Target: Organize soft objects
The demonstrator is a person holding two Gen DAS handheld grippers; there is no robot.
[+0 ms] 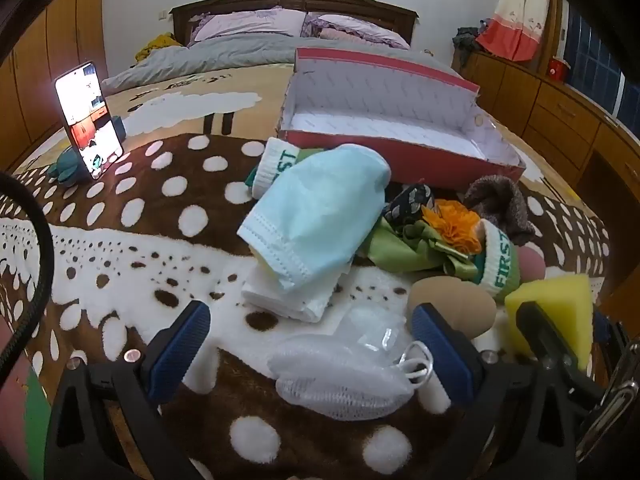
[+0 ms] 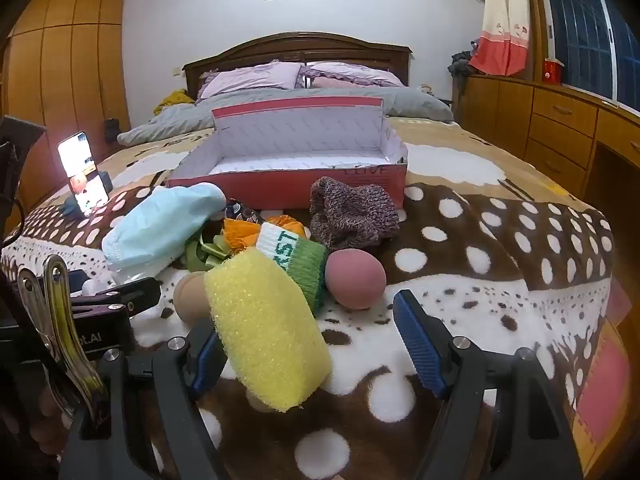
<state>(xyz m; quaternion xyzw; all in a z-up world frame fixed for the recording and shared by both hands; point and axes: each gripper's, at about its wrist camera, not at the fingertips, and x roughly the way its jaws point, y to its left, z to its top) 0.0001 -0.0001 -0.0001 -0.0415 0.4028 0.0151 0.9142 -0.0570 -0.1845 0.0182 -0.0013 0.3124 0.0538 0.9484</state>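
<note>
Where the left wrist cam looks down the bed, the left gripper (image 1: 310,346) has its blue fingers (image 1: 180,350) spread wide, w/ a white mesh pouf (image 1: 340,376) lying between them on the spotted blanket (image 1: 160,184); nothing is clamped. Just past it sits a clear plastic bag (image 1: 370,326), then folded white cloth (image 1: 288,300) w/ a light blue cloth (image 1: 320,216) draped on top. To the right: a green-and-orange fabric flower (image 1: 432,236), a white-cuffed "FIRST" sock (image 1: 500,264), a tan sponge ball (image 1: 452,308), a yellow sponge (image 1: 556,312), a brownish knit piece (image 1: 500,204). A second "FIRST" sock (image 1: 278,168) leans by the open red box (image 1: 400,152), which stands further up the bed, its inside bare. A lit phone (image 1: 88,120) is propped at left.

From the right wrist cam, the right gripper (image 2: 312,350) also has its fingers (image 2: 420,344) well apart. The yellow sponge (image 2: 268,328) sits between them, up against the left-hand finger; can't tell if it's gripped. Behind it: the tan ball (image 2: 192,296), a pink ball (image 2: 356,276), the green sock (image 2: 300,256), the knit piece (image 2: 352,212), the blue cloth (image 2: 160,224). The red box (image 2: 288,188) is beyond the pile, near mid-bed, w/ the phone (image 2: 82,172) off left.
</note>
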